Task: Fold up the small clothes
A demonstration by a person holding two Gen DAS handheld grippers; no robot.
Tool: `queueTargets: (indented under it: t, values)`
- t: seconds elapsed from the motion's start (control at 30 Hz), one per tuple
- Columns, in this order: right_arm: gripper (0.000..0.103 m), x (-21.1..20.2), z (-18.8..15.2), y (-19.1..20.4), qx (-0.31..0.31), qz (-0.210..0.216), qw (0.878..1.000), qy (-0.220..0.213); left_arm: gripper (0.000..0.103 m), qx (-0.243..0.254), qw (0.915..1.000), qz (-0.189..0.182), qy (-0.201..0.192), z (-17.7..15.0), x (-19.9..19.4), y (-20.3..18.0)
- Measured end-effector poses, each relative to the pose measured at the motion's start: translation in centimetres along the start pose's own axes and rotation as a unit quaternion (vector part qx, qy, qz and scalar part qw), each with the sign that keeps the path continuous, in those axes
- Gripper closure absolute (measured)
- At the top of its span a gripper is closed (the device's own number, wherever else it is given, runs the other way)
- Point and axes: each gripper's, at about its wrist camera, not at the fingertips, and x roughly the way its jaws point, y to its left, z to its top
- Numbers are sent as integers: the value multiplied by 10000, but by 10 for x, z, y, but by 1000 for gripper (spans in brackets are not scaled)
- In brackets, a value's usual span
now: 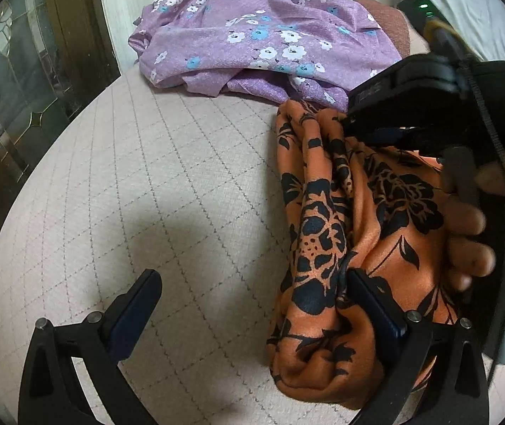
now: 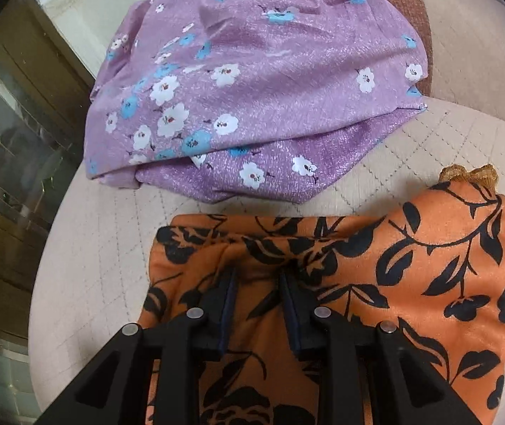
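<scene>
orange garment [image 2: 411,265] pinched in right jaws; left view shows left jaws apart.

Your right gripper [image 2: 257,283] has its fingers pressed down into the orange garment with black floral print [image 2: 411,283], a ridge of that cloth bunched between them. Just beyond lies the purple flowered garment [image 2: 259,81], crumpled on the quilted beige cushion [image 2: 93,248], near the orange one.
</scene>
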Motion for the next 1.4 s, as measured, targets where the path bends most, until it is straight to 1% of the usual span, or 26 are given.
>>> queueTargets:
  t: [0.1, 0.13, 0.2, 0.23, 0.3, 0.37, 0.43, 0.47, 0.53, 0.57, 0.6, 0.63, 0.67, 0.77, 0.87, 1.0, 1.1, 1.4]
  values:
    - [75, -17, -3, -15, 237, 252, 9994, 65, 0, 47, 10000, 41, -28, -1, 0, -1]
    - [75, -31, -6, -22, 341, 384, 9987, 32, 0, 40, 10000, 50, -27, -1, 0, -1]
    - [75, -60, -15, -34, 313, 571, 9978, -152, 0, 2, 10000, 59, -3, -1, 0, -1]
    - [75, -73, -22, -39, 228, 524, 9981, -231, 0, -12, 10000, 65, 5, -2, -1, -1]
    - [74, -103, -41, -53, 86, 288, 9989, -355, 0, -35, 9999, 108, 15, -2, -1, -2]
    - [74, -121, -55, -68, 125, 330, 9989, -314, 0, -57, 9998, 177, 12, -3, -3, -4]
    - [74, -134, -79, -82, 150, 386, 9988, -250, 0, -92, 9997, 244, 7, -4, -4, -5]
    - [74, -135, -87, -86, 133, 362, 9990, -211, 0, -107, 9996, 269, 4, -5, -5, -5]
    - [74, -124, -116, -92, -98, 216, 9997, 37, 0, -101, 9994, 326, -2, -6, -5, -8]
    - [73, -119, -124, -93, -204, 168, 9996, 14, 0, -82, 9992, 398, -28, -8, -4, -10]
    - [73, -118, -135, -93, -384, 127, 9987, -305, 0, -84, 9990, 443, -76, -9, -5, -11]
    - [73, -118, -140, -91, -497, 85, 9977, -457, 0, -95, 9987, 483, -116, -10, -6, -12]
    - [73, -119, -142, -91, -549, 45, 9972, -509, 0, -127, 9985, 516, -142, -11, -6, -12]
    - [73, -116, -142, -97, -373, 169, 9976, -553, 0, -217, 9981, 554, -143, -11, -5, -13]
    - [74, -118, -146, -100, -581, 297, 9959, -623, 0, -232, 9978, 600, -143, -8, -3, -15]
    - [74, -120, -150, -113, -450, 646, 9946, -684, 0, -205, 9972, 704, -176, -5, -2, -20]
    - [74, -117, -145, -108, -469, 587, 9954, -597, 0, -216, 9971, 708, -165, -1, 1, -20]
    - [73, -110, -137, -102, -454, 473, 9964, -534, 0, -187, 9973, 678, -199, 4, 8, -21]
